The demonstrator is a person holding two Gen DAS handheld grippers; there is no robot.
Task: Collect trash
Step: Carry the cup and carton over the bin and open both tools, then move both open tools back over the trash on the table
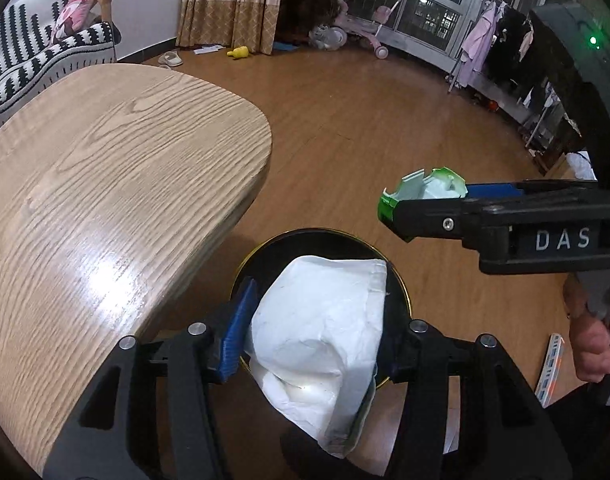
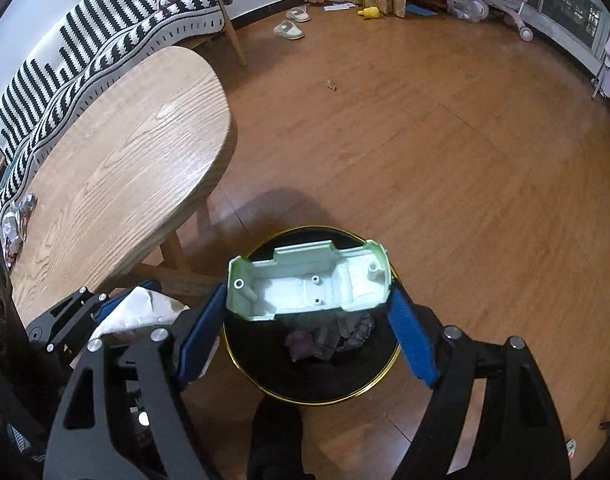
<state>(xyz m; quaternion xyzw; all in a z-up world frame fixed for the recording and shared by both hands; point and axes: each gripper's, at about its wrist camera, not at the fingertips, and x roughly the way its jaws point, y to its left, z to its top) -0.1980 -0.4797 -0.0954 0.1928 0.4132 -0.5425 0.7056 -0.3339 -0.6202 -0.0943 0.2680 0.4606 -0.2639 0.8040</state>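
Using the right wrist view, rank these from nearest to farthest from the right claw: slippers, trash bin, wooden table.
1. Trash bin: directly below the right claw.
2. Wooden table: to the left.
3. Slippers: far across the floor, by the wall.

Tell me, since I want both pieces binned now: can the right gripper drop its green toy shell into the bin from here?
Probably yes. The right gripper holds the green toy shell directly above the open black bin, nothing between them; the left gripper sits off to the side.
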